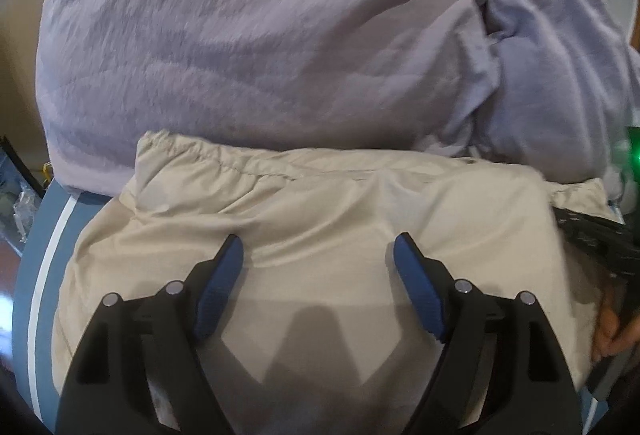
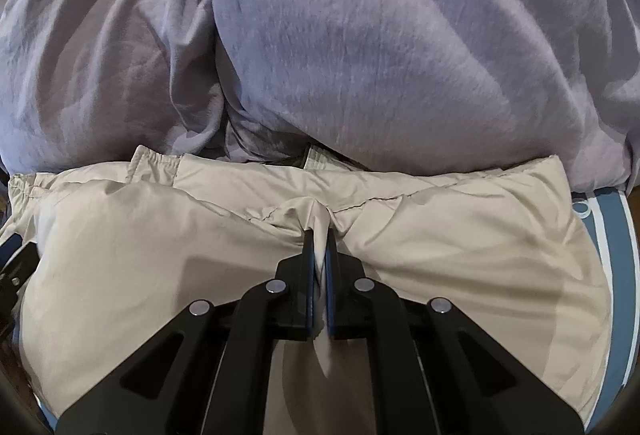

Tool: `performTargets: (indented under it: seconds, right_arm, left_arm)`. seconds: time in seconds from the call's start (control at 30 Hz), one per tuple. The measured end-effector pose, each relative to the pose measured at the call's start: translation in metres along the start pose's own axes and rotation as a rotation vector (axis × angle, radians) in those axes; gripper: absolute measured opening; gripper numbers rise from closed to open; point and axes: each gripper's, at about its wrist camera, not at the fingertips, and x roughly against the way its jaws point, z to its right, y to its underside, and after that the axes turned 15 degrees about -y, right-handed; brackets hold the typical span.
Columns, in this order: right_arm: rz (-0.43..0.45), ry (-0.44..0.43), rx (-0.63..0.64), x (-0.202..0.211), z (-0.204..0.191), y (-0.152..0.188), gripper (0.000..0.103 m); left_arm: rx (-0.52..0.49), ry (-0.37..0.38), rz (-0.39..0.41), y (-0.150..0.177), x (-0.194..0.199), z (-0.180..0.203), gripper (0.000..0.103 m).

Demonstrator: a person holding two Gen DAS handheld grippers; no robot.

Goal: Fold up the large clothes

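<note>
The beige jacket (image 2: 400, 243) lies on the blue surface (image 2: 612, 235) against a lilac duvet (image 2: 400, 55). The right gripper (image 2: 319, 235) pinches only a thin pleat of the jacket — slick cloth could slide out. The left gripper (image 1: 318, 251) gapes wide over it, holding nothing. The jacket's sleeves and near hem are hidden — its fold is unclear

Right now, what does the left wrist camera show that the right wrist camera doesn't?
Only the left wrist view shows the left gripper open above the beige jacket, a bare hand at the right edge and a green light. Only the right wrist view shows the right gripper shut on a pinch of beige jacket fabric. Both show the jacket, the lavender garment beyond it and the blue white-striped surface underneath.
</note>
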Motion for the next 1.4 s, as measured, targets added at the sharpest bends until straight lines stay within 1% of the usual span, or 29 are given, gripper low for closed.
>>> performTargets:
  seconds: [0.07,0.1,0.13,0.17,0.2,0.23,0.27,0.33,0.43,0.5,0.6,0.7,0.83,1.03,1.13,1.4]
  right_arm:
    - [0.004,-0.017,-0.016,0.0,0.003,0.0,0.009]
    - [0.005,-0.03,-0.028,0.002,0.006,0.001,0.012]
    - [0.006,-0.037,-0.036,0.004,0.008,0.001,0.02]
    - [0.013,-0.045,-0.047,0.01,0.012,0.002,0.025]
    - [0.021,-0.047,-0.054,0.014,0.014,0.003,0.034]
    - [0.033,-0.054,-0.061,0.019,0.018,0.003,0.039]
    - [0.054,-0.06,-0.066,0.028,0.02,0.006,0.042]
    - [0.115,-0.049,-0.064,0.049,0.025,0.012,0.055]
    - [0.18,-0.015,-0.064,0.072,0.036,0.019,0.056]
    - [0.201,0.023,-0.071,0.078,0.041,0.024,0.056]
    - [0.194,0.086,-0.076,0.078,0.055,0.03,0.056]
    - [0.179,0.146,-0.069,0.066,0.061,0.037,0.057]
    - [0.168,0.206,-0.04,0.049,0.067,0.049,0.065]
    - [0.207,0.239,0.009,0.037,0.065,0.06,0.071]
    - [0.214,0.24,0.014,0.036,0.064,0.062,0.072]
    - [0.223,0.234,0.014,0.036,0.064,0.064,0.073]
  left_arm:
    - [0.001,-0.036,-0.016,0.001,-0.013,0.001,0.079]
    - [-0.002,-0.046,-0.021,0.001,-0.018,0.002,0.079]
    - [-0.005,-0.054,-0.022,0.001,-0.022,0.003,0.079]
    - [-0.008,-0.062,-0.022,0.001,-0.028,0.004,0.08]
    - [-0.009,-0.066,-0.022,0.001,-0.03,0.004,0.08]
    - [-0.009,-0.07,-0.022,0.0,-0.033,0.005,0.081]
    - [-0.008,-0.072,-0.025,0.0,-0.036,0.005,0.081]
    - [-0.005,-0.073,-0.03,-0.001,-0.039,0.006,0.082]
    - [0.001,-0.067,-0.037,-0.002,-0.042,0.005,0.083]
    - [0.003,-0.064,-0.042,-0.002,-0.045,0.006,0.083]
    - [0.006,-0.063,-0.046,0.0,-0.047,0.002,0.084]
    - [0.008,-0.06,-0.049,0.001,-0.048,0.002,0.084]
    - [0.01,-0.056,-0.045,0.001,-0.049,0.001,0.084]
    - [0.019,-0.055,-0.026,0.01,-0.056,0.0,0.085]
    - [0.024,-0.057,-0.017,0.021,-0.06,0.0,0.086]
    - [0.025,-0.06,-0.008,0.029,-0.058,-0.001,0.086]
